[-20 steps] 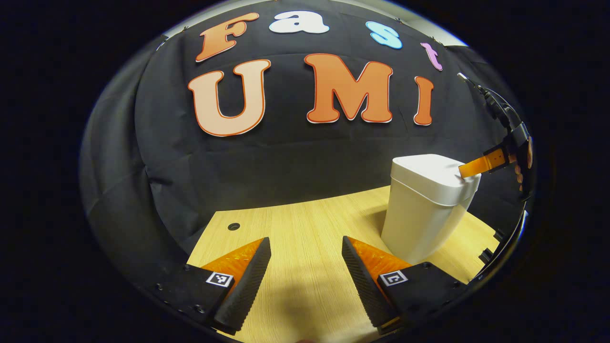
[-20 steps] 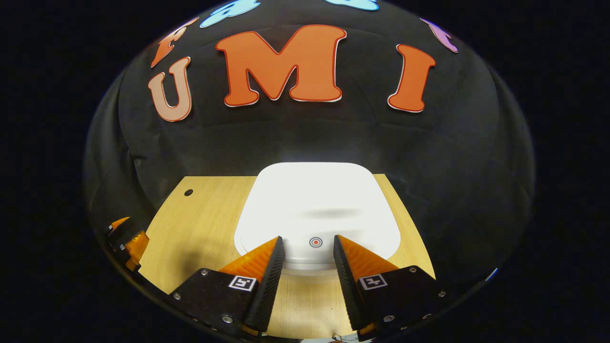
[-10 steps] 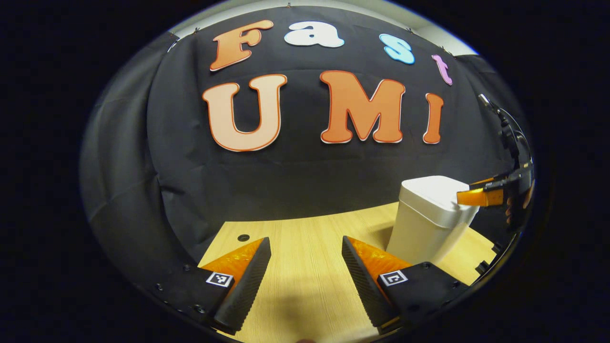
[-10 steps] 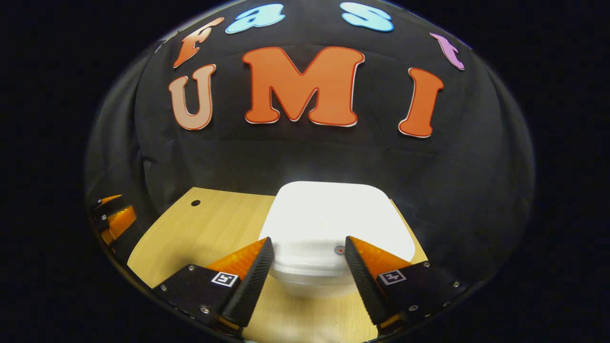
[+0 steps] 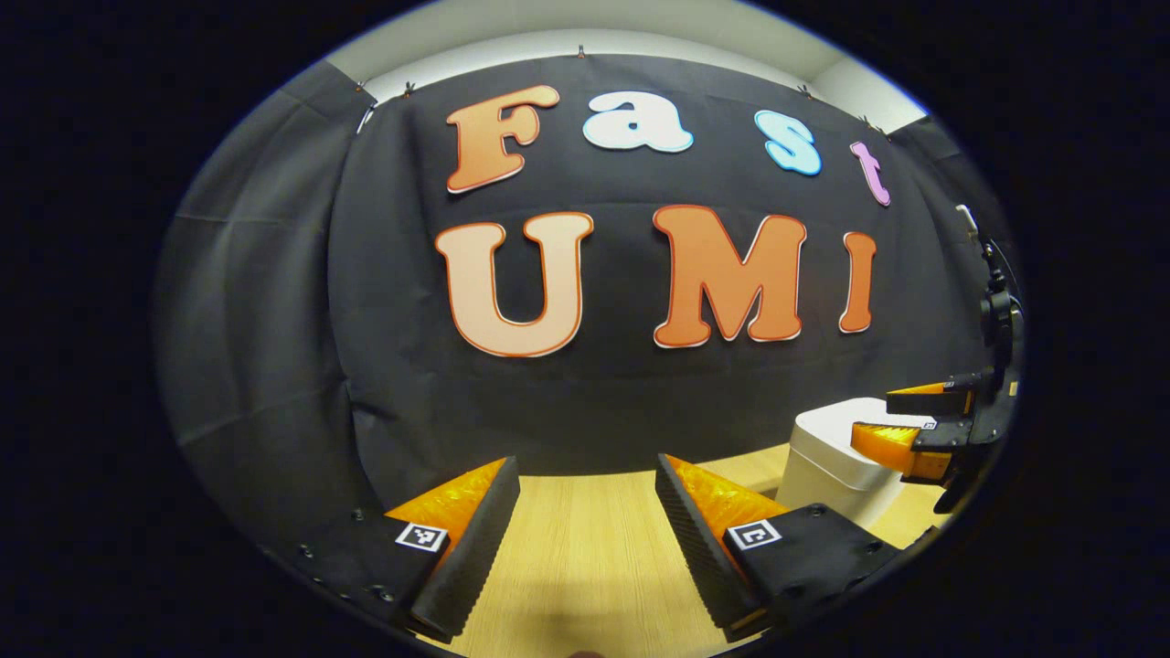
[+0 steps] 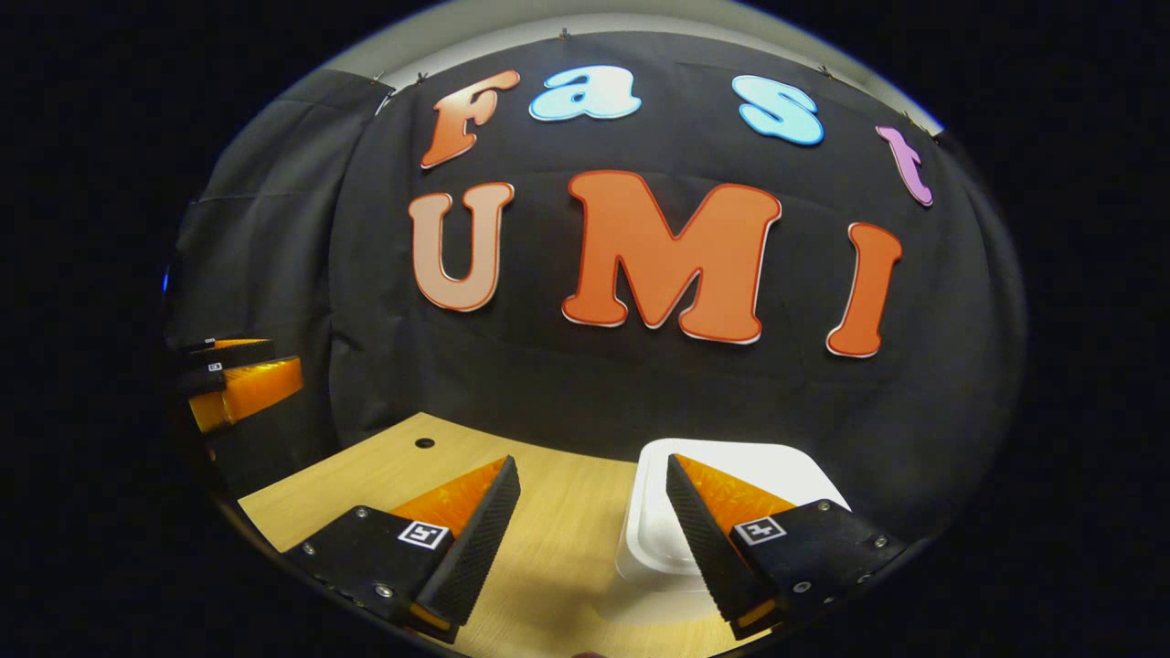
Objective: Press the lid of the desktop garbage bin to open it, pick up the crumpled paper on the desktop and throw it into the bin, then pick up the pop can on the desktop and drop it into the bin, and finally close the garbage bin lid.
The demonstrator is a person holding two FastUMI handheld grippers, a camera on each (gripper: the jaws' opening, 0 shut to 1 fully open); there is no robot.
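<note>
— Where's the bin?

— The white desktop garbage bin (image 6: 731, 466) stands on the wooden desktop (image 6: 558, 539) near the black cloth wall (image 6: 640, 393). In the right gripper view it sits low and right of centre, partly behind my right finger. Its lid (image 6: 777, 461) lies flat and closed on top. In the left gripper view I see the same bin (image 5: 823, 461) far off at the right edge.

— Anything inside it?

— I can't tell; the closed lid hides the inside.

— Any writing or labels on it?

— None that I can read on the bin. Each finger mount carries a small square black-and-white marker (image 6: 425, 535), too small to make out.

— And your grippers?

— My right gripper (image 6: 590, 530) hovers with its fingers spread wide, nothing between them, the right finger over the bin's near-left corner; whether it touches I can't tell. In the left gripper view that gripper (image 5: 900, 420) shows just beside the bin's top, jaws apart. My left gripper (image 5: 585, 530) hangs over bare desktop (image 5: 585, 557), well apart from the bin, fingers wide and holding nothing. It shows too at the left edge of the right gripper view (image 6: 238, 379). A small round hole (image 6: 424, 443) sits in the desktop near the wall.
</note>
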